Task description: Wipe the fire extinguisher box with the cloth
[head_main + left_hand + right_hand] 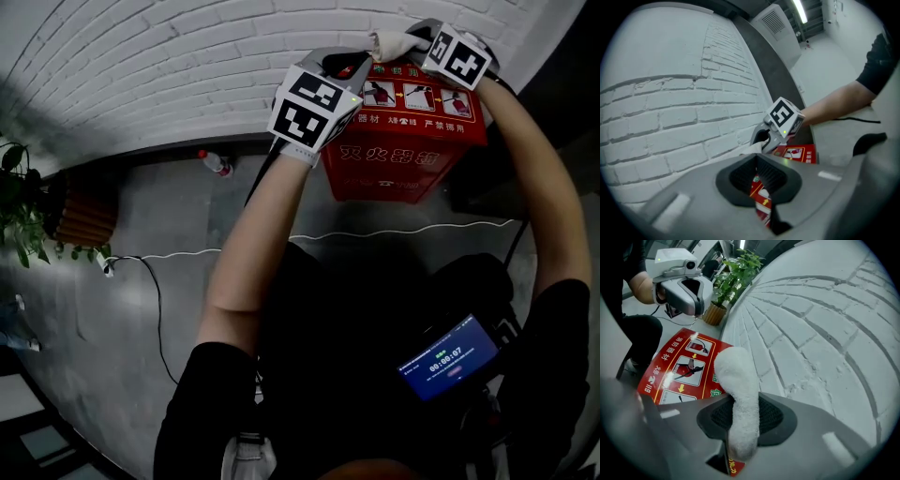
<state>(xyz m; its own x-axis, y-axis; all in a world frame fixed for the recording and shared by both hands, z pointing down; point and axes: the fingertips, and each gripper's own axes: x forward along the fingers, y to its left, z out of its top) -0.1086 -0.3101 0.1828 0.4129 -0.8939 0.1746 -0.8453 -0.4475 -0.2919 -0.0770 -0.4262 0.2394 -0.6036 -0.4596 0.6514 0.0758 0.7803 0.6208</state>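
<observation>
Two grippers sit over the red box (403, 155), which stands on the floor against the brick wall (169, 66). My right gripper (740, 423) is clamped on the white cloth (736, 376), holding it at the back edge of the box top, by the wall. My left gripper (761, 180) hangs over the top's left side, jaws together with nothing between them.
</observation>
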